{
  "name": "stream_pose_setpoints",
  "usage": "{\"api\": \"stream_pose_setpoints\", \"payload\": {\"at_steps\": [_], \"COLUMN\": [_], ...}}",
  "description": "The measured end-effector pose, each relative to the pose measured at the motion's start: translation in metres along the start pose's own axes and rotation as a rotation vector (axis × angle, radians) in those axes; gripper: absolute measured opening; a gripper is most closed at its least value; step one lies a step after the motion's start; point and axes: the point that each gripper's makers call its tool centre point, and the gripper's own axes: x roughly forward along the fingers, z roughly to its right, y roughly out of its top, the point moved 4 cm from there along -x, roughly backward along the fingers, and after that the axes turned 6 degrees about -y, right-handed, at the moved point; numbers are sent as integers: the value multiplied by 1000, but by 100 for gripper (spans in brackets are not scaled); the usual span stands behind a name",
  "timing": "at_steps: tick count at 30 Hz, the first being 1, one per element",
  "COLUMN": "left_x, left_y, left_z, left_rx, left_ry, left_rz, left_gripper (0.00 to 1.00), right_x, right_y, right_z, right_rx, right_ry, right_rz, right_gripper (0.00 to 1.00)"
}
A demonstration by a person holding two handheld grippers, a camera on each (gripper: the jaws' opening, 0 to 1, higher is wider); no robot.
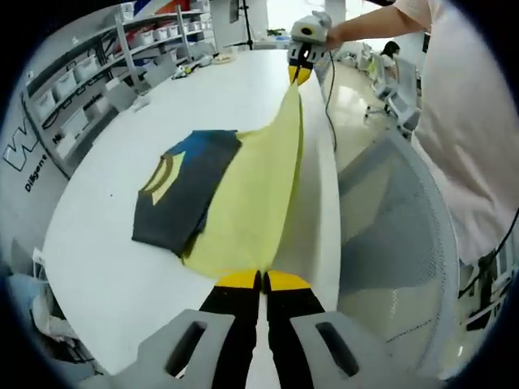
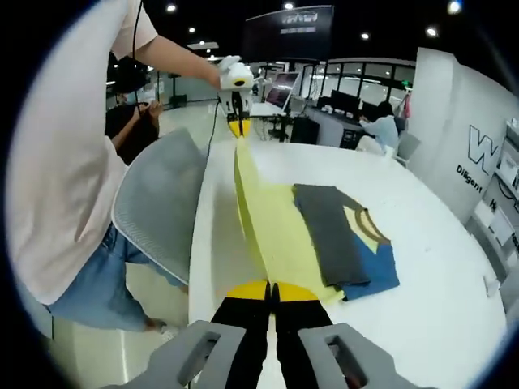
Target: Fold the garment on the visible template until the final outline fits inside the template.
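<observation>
In the left gripper view, your left gripper [image 1: 262,281] had its yellow-tipped jaws pressed together on the near edge of the garment [image 1: 243,207], at the bottom centre. The garment's pale yellow side faced up and rose in a taut band from those jaws to your right gripper [image 1: 300,71], which pinched the far edge near the top of the view, held up off the white table [image 1: 105,267]. The rest of the garment lay flat on the table to the left of the band: a dark grey panel with a yellow neck trim and a blue patch at its far end. A grey mesh chair [image 1: 397,219] stood beside the table's right edge, and your pale shirt was at the far right. Shelving with bins [image 1: 89,73] stood beyond the table on the left.

In the right gripper view, your right gripper [image 2: 271,288] was likewise clamped on the garment [image 2: 280,235] at the bottom centre. The yellow band ran away from it to your left gripper [image 2: 237,123], shut on the opposite edge above the table [image 2: 438,267]. The grey and blue part lay flat to the right of the band. The mesh chair [image 2: 162,203] was on the left, next to your shirt and jeans. I could not tell where the template lay in either view.
</observation>
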Motion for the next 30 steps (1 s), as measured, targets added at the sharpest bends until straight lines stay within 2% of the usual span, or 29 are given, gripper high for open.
{"api": "stream_pose_setpoints", "payload": {"at_steps": [1, 7, 12, 21, 30], "left_x": [-1, -10, -15, -12, 12], "left_y": [1, 14, 27, 46, 47], "left_z": [-2, -42, -77, -132, -180], "left_rx": [-1, 3, 5, -19, -77], "left_ry": [1, 25, 40, 67, 74], "left_rz": [1, 21, 38, 65, 65], "left_gripper": [2, 2, 2, 2, 2], "right_x": [0, 2, 6, 19, 45], "right_y": [3, 21, 28, 30, 21], "right_z": [5, 44, 69, 121, 171], "right_rx": [0, -23, -41, -25, -2], "right_ry": [-5, -28, -44, -85, -111], "right_rz": [4, 13, 6, 4, -22], "right_gripper": [0, 0, 0, 0, 0]}}
